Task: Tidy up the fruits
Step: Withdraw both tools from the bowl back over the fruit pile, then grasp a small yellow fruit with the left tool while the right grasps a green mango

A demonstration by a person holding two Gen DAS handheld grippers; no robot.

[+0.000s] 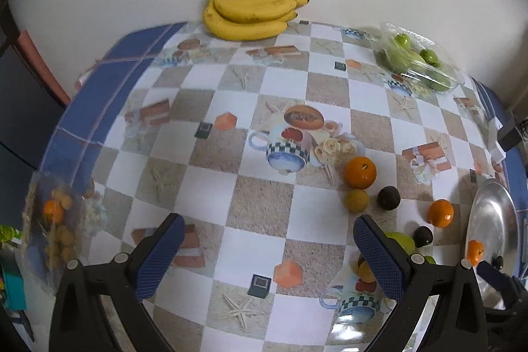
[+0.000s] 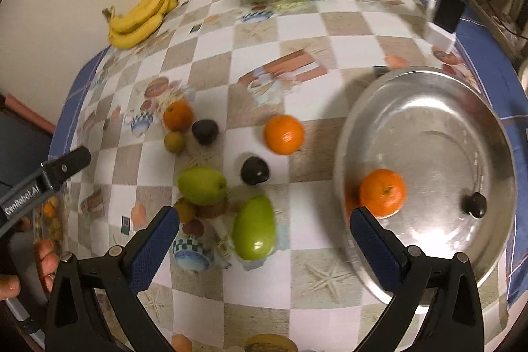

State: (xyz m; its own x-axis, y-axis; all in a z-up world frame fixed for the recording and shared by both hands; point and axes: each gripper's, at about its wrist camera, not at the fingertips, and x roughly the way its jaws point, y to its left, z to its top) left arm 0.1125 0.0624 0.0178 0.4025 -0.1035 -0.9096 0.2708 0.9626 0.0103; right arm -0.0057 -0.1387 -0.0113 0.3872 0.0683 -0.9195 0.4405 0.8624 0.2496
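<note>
The right tool [image 2: 264,236] hangs spread and empty over the desk [image 2: 330,253], a green mango [image 2: 254,228] just ahead between its fingers. The left tool [image 1: 269,248] is spread and empty too. One orange [image 2: 382,193] and a dark fruit [image 2: 474,204] already lie in the tray [image 2: 429,121]. I'd close gently on the mango's middle, lift clear, then set it low in the tray; farther off wait another orange [image 2: 283,134] and bananas [image 2: 142,17]

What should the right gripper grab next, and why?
Probably the orange lying on the table nearest the metal tray. The right gripper is open and holds nothing, and one orange already sits in the tray, so its match likely goes next.
</note>
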